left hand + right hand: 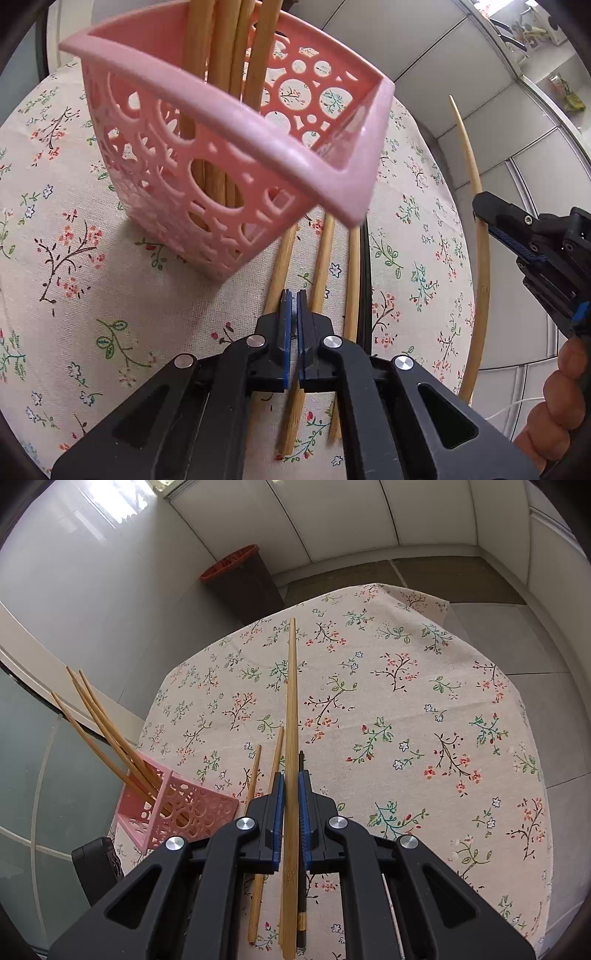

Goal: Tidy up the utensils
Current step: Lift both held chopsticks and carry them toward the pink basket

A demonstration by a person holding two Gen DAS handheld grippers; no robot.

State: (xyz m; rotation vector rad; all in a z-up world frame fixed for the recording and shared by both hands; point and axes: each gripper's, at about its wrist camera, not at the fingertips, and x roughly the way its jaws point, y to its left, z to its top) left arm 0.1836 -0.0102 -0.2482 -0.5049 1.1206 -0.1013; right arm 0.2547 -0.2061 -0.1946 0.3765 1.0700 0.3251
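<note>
The round table wears a cream cloth with small flowers and twigs (406,709) printed on it. Around it are white walls made of big panels, a grey tiled floor, and a dark bin with a red rim (243,579) standing past the far edge of the table. A shelf with small things on it runs along the wall, too tiny to make out.

A pink plastic basket full of round holes (207,155) stands on the cloth, near the table's edge. Four light wooden chopsticks (229,55) stand inside it, leaning together into one corner, their tops poking out over the rim.

Beside the basket, more bamboo chopsticks (321,266) lie flat on the cloth, side by side, with one dark chopstick (302,915) next to them.

The left gripper (294,299) hangs low over the lying sticks. Its blue pads are pressed almost together and there is nothing between them.

The right gripper (291,786) is clamped on a single long bamboo chopstick (292,701). The stick is up off the cloth, off to the side of the basket, and its thin end points away over the table toward the far edge
</note>
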